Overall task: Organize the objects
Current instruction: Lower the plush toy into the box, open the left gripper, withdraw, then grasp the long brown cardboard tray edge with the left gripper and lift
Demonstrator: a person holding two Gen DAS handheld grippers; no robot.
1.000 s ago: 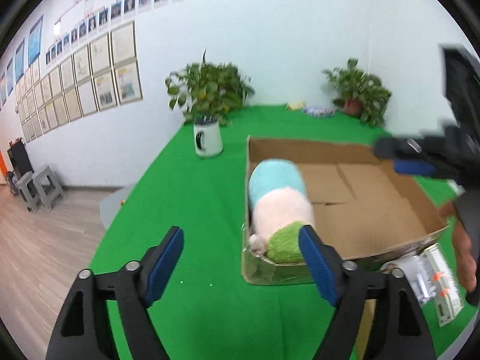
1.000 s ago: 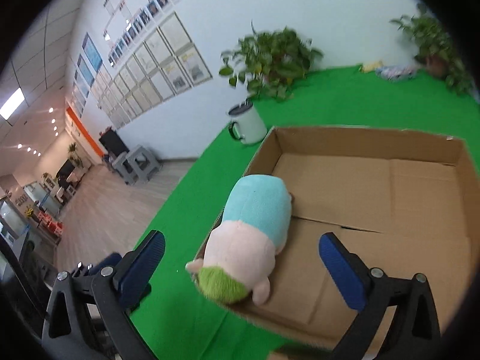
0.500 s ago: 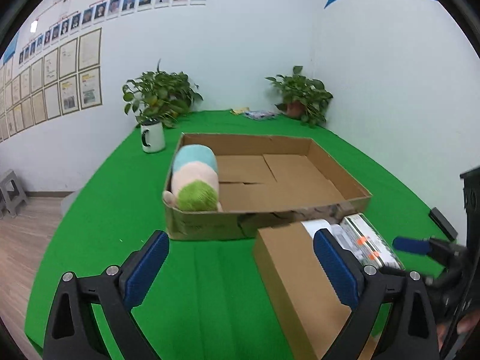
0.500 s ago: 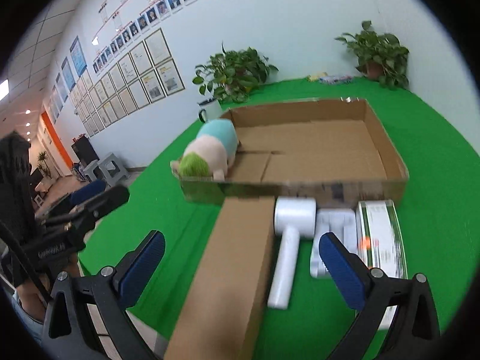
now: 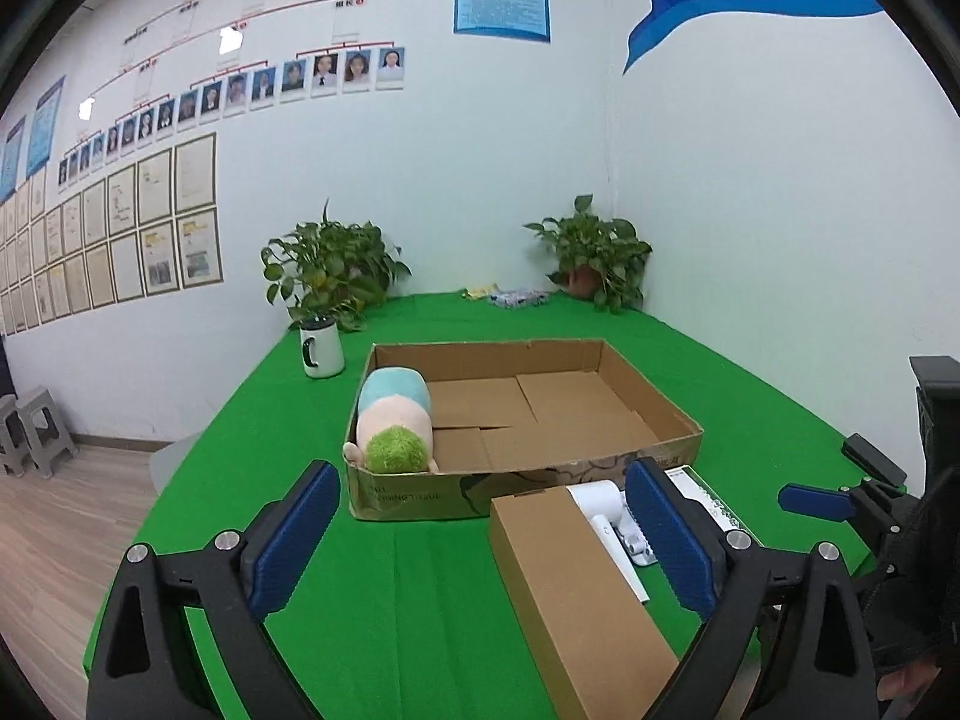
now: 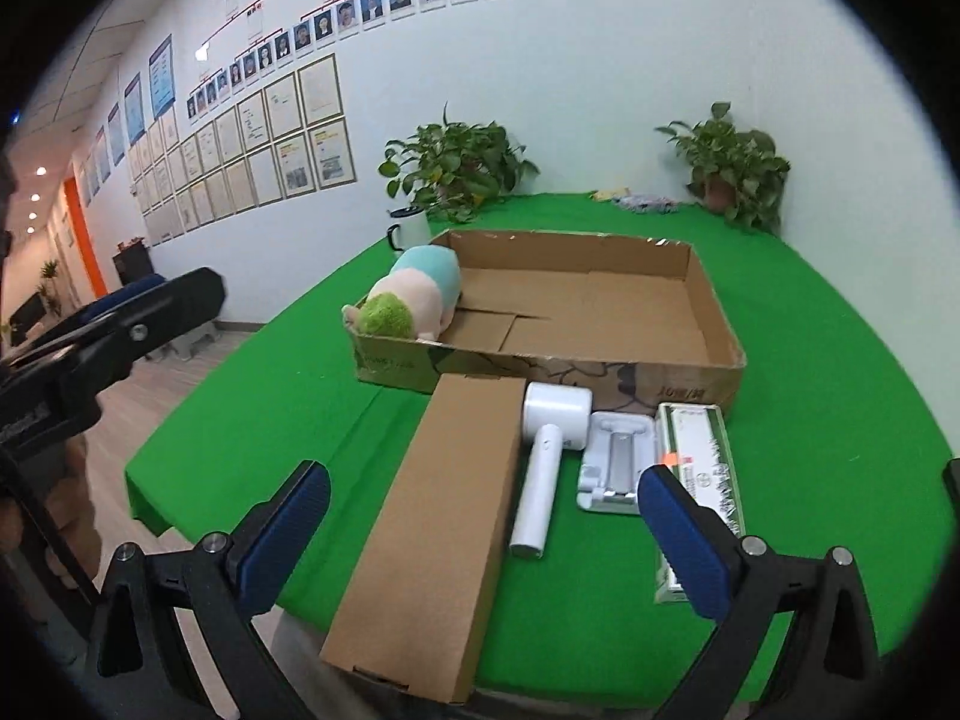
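Surface: green cloth surface (image 6: 840,360) is carrying everything in the scene.
Tray: open cardboard tray (image 6: 717,324) is sitting mid-surface, its floor mostly bare.
Plush toy: pastel plush toy (image 6: 414,294) is lying inside the tray along its left wall, green end poking over the near rim.
Long box: closed brown carton (image 6: 438,528) is lying in front of the tray, its near end overhanging the surface edge.
Dryer: white hair dryer (image 6: 549,456) is lying just right of the carton.
Stand: white stand (image 6: 615,462) is lying beside the dryer.
Packet: green-and-white packet (image 6: 699,456) is lying just right of the stand.
Left fingers: left gripper (image 5: 480,540) is hovering above the near surface, fingers spread wide and grasping nothing.
Right fingers: right gripper (image 6: 480,540) is hovering over the carton and dryer, fingers released, nothing between them.
Backdrop: mug (image 5: 322,349) is standing beside a potted plant (image 5: 333,267).
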